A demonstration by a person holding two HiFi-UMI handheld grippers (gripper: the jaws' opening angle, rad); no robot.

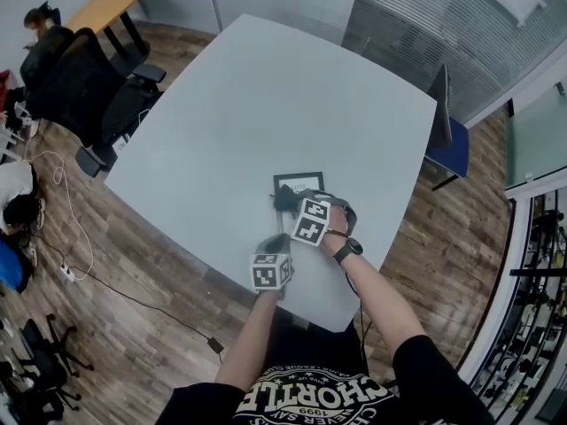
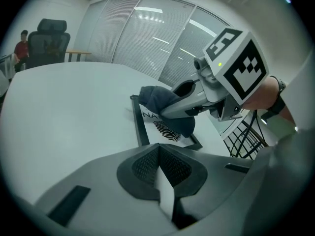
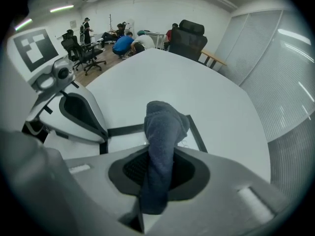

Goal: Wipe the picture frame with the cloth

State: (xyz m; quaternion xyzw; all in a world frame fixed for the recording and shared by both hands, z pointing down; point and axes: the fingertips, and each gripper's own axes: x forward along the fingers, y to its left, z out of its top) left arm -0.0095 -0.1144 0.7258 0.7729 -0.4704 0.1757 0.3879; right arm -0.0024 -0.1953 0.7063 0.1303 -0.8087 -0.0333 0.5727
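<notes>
- Head view: the picture frame [image 1: 297, 181] is seen lying flat on the white table [image 1: 266, 96], close to the table edge nearest the person. A dark cloth [image 1: 283, 199] is pressed on the near part of the frame by the right tongs [image 1: 295, 204]. The left tongs [image 1: 278, 241] are held just on the person's side of the frame.
- Left gripper view: the left tongs are shown clenched, pad against pad, with nothing gripped between them. Just beyond them the frame's black border and white print are seen, and the cloth is bunched on the print under the right tongs.
- Right gripper view: the right tongs are clenched on the cloth, which is drawn up between the 2 pads and folded over onto the frame. The left tongs are seen at the frame's left border; whether the border is touched cannot be told.
</notes>
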